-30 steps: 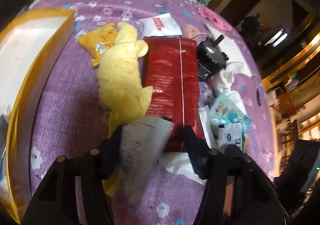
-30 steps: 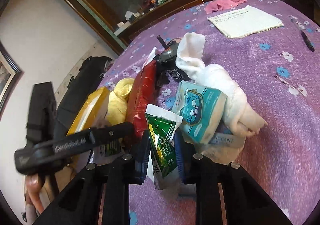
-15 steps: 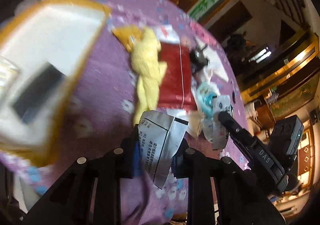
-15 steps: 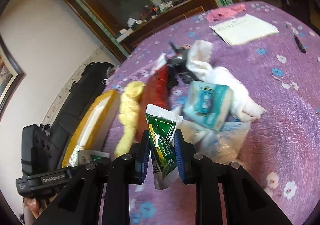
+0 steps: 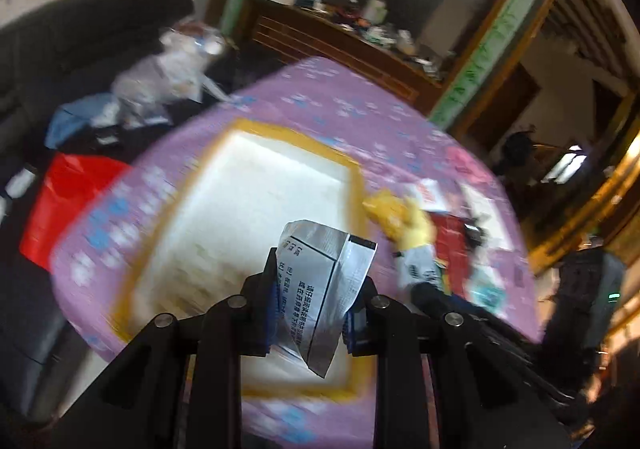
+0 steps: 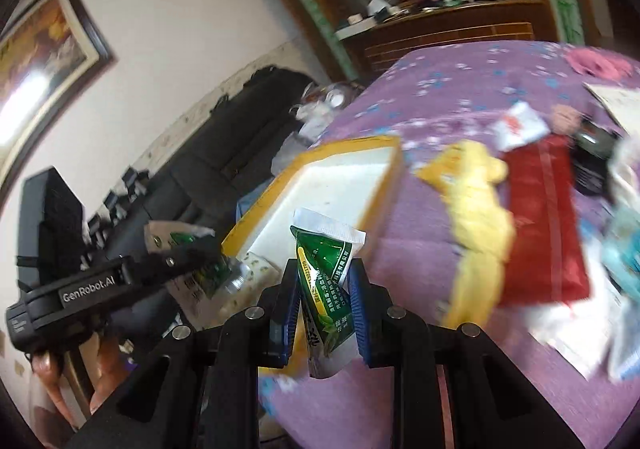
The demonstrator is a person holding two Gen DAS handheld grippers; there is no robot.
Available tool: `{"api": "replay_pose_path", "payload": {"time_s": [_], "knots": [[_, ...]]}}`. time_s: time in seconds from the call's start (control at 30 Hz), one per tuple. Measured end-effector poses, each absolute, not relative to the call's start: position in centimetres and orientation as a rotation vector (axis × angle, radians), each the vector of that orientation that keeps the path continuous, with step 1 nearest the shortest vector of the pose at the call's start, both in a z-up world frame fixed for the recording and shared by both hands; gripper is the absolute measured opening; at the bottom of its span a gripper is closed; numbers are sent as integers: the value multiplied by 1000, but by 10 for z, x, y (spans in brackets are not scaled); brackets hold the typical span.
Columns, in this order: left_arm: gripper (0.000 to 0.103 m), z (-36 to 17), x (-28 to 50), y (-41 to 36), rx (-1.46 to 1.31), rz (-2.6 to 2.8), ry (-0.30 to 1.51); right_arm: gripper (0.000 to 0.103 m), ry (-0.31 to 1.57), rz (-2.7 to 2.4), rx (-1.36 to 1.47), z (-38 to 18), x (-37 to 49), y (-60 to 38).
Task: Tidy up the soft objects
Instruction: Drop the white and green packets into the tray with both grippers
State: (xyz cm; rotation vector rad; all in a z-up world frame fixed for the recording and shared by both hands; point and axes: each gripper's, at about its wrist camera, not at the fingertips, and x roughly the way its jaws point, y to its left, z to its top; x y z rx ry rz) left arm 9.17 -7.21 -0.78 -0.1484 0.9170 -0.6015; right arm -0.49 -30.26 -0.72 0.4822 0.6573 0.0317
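My left gripper (image 5: 310,301) is shut on a silver foil packet (image 5: 320,281) with black print and holds it above the white tray with a yellow rim (image 5: 256,209). My right gripper (image 6: 324,297) is shut on a green and white sachet (image 6: 326,273) and holds it over the near corner of the same tray (image 6: 340,185). The left gripper (image 6: 192,257) also shows in the right wrist view, over the tray's left side. A yellow cloth (image 6: 476,205), a red packet (image 6: 540,213) and a white sachet (image 6: 520,125) lie on the purple tablecloth right of the tray.
The round table has a purple flowered cloth (image 6: 460,89). A pink cloth (image 6: 596,63) and papers lie at the far right. A black sofa (image 5: 80,49) with a red bag (image 5: 68,205) stands left of the table. A wooden cabinet (image 5: 340,45) stands behind.
Both grippers have swung left from the pile of soft objects to the tray, each still holding its packet. The view is blurred with motion.
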Motion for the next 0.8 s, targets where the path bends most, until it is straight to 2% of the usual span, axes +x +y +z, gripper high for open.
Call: {"api": "replay_pose_path", "payload": {"time_s": [0.23, 0.47, 0.57, 0.6, 0.7, 0.77, 0.8], "knots": [[22, -34, 143, -63, -143, -542, 923, 23, 696, 17, 369, -5, 57, -268], [22, -60, 157, -78, -56, -527, 969, 24, 738, -40, 366, -17, 84, -251], [23, -65, 157, -80, -40, -505, 986, 26, 745, -46, 379, -18, 84, -250], [23, -64, 155, -80, -38, -498, 981, 31, 747, -46, 382, -17, 83, -250], [35, -60, 151, -82, -21, -496, 982, 37, 740, -52, 407, -17, 77, -253], [52, -55, 145, -79, -31, -501, 974, 46, 727, -35, 422, -15, 71, -257], [55, -51, 141, -77, -43, -501, 960, 54, 714, -35, 428, -12, 66, -259]]}}
